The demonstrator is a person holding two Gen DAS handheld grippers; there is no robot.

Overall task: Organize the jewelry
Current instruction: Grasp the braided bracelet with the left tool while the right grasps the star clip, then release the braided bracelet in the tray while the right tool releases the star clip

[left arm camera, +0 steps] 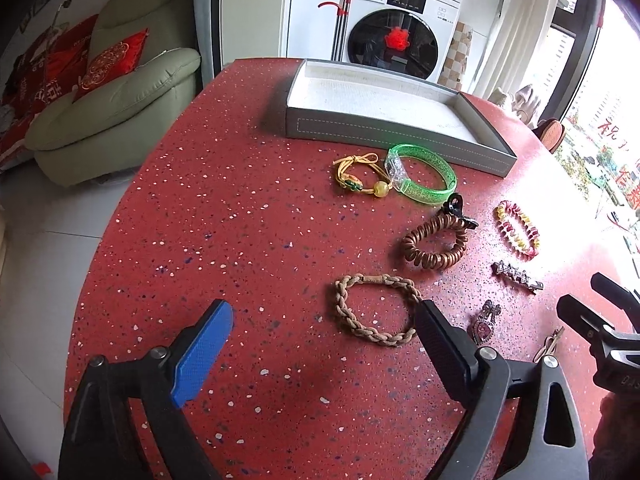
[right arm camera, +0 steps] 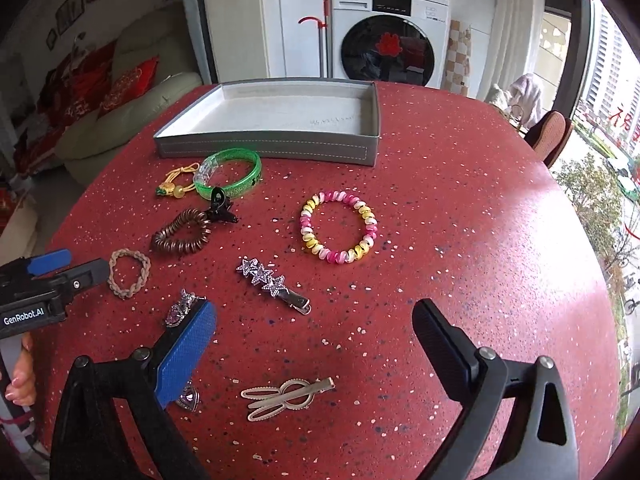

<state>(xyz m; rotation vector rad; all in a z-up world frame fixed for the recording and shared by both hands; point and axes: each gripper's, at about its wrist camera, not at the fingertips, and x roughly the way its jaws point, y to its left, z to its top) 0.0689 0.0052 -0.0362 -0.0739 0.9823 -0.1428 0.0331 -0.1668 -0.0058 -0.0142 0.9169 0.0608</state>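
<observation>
Jewelry lies loose on the red speckled table (left arm camera: 240, 220). My left gripper (left arm camera: 324, 328) is open just above the table; a beige braided bracelet (left arm camera: 376, 308) lies ahead of it, by the black finger (left arm camera: 440, 344). My right gripper (right arm camera: 316, 312) is open too, and a gold hair clip (right arm camera: 288, 396) lies flat on the table between its fingers, untouched. Beyond it are a star clip (right arm camera: 272, 284) and a pink-and-yellow spiral bracelet (right arm camera: 338, 226). A purple brooch (right arm camera: 180, 312) peeks out beside the blue finger (right arm camera: 188, 356). The grey tray (right arm camera: 264, 148) at the back holds nothing.
In front of the tray lie a green bangle (left arm camera: 424, 176), a yellow cord bracelet (left arm camera: 360, 176) and a brown coil hair tie (left arm camera: 434, 244) with a black claw clip. A sofa, a washing machine and a window stand beyond the table's edge.
</observation>
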